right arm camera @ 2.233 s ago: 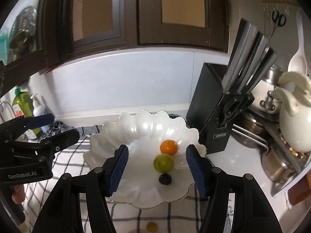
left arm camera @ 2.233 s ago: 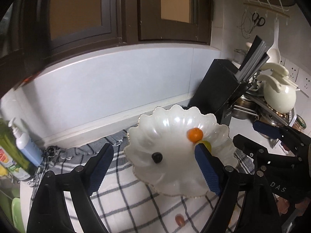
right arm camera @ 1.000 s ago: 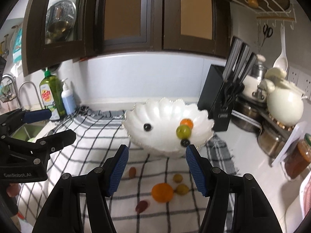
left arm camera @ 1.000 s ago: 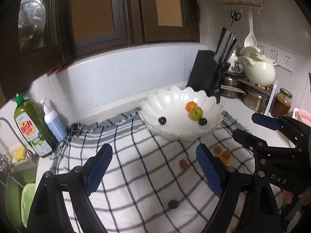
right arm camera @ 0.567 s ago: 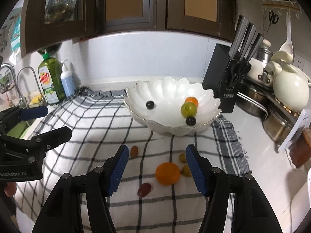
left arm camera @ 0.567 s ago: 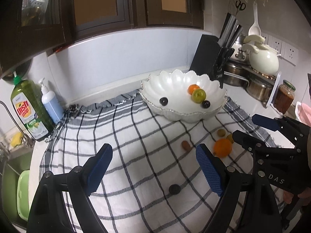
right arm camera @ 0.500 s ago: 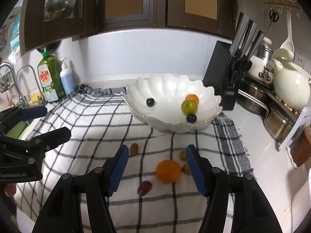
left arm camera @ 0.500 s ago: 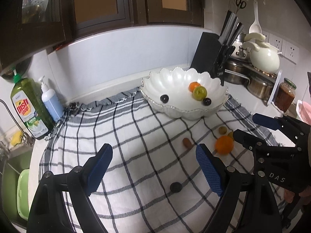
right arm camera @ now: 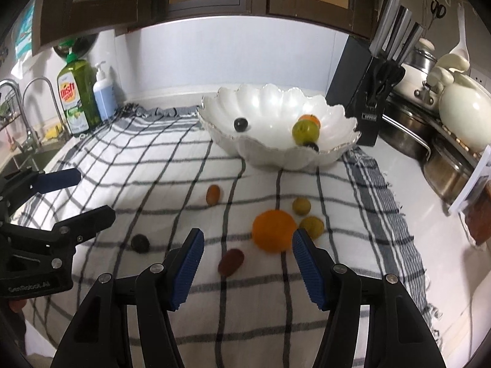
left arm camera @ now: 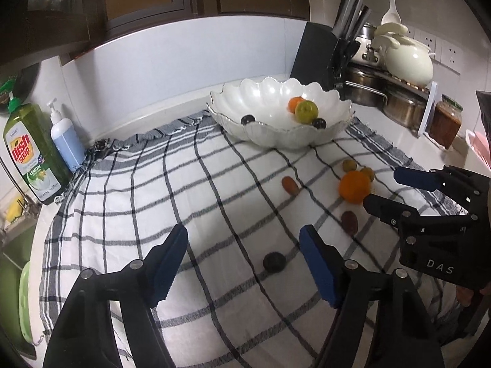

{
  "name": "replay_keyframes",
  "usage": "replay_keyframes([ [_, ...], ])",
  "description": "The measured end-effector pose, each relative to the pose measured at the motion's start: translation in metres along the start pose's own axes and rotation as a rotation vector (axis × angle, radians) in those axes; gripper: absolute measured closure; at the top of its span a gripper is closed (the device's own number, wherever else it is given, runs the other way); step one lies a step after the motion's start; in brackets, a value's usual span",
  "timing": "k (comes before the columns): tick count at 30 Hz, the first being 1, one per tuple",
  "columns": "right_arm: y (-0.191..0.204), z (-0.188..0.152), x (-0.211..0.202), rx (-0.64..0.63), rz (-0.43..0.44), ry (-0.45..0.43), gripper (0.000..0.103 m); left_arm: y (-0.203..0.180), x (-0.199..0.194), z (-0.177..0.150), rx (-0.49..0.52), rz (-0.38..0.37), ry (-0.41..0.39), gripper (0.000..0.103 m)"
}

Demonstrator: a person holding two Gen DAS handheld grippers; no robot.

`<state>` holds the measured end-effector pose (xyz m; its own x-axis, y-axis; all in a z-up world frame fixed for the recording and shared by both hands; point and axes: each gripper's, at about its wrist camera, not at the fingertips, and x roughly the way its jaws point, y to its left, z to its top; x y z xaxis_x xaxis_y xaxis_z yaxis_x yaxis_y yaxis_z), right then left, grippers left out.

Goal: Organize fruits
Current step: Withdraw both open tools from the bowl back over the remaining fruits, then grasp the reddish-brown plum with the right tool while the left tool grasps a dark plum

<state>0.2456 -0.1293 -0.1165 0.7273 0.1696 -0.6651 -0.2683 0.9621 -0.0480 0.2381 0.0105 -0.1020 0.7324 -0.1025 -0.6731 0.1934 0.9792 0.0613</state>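
Both grippers hang spread wide and empty over the black-checked white cloth (left arm camera: pixel 159 190). The round orange fruit (right arm camera: pixel 274 230) lies just ahead of the right gripper (right arm camera: pixel 247 262), nearer its right finger. A dark, slightly blurred berry (left arm camera: pixel 274 262) lies just ahead of the left gripper (left arm camera: pixel 244 265). The scalloped white bowl (right arm camera: pixel 270 153) sits far beyond.

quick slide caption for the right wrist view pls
Open right gripper hovers over loose fruit on a checked cloth, nearest the large orange, white scalloped bowl behind.

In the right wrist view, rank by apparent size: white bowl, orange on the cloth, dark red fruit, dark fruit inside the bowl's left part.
1. white bowl
2. orange
3. dark red fruit
4. dark fruit in the bowl, though it sits farther from the camera, so its true size against the red one is unsure.
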Motion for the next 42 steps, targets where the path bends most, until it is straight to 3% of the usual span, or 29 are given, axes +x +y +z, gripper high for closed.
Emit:
replay_keyframes([
  [10, 0.002, -0.016, 0.012, 0.029, 0.032, 0.035, 0.053, -0.013, 0.009, -0.014, 0.040, -0.028, 0.011, 0.044],
  [15, 0.004, -0.020, 0.021, 0.033, 0.044, 0.060, 0.061, -0.019, 0.019, -0.018, 0.057, -0.039, 0.033, 0.059],
  [30, 0.005, -0.021, 0.039, 0.051, 0.071, 0.097, 0.071, -0.025, 0.043, -0.022, 0.051, -0.100, 0.101, 0.076],
  [38, 0.008, -0.020, 0.048, 0.050, 0.087, 0.115, 0.071, -0.022, 0.050, -0.022, 0.054, -0.093, 0.117, 0.076],
  [42, 0.007, -0.021, 0.050, 0.048, 0.089, 0.122, 0.077, -0.021, 0.053, -0.024, 0.051, -0.088, 0.123, 0.076],
])
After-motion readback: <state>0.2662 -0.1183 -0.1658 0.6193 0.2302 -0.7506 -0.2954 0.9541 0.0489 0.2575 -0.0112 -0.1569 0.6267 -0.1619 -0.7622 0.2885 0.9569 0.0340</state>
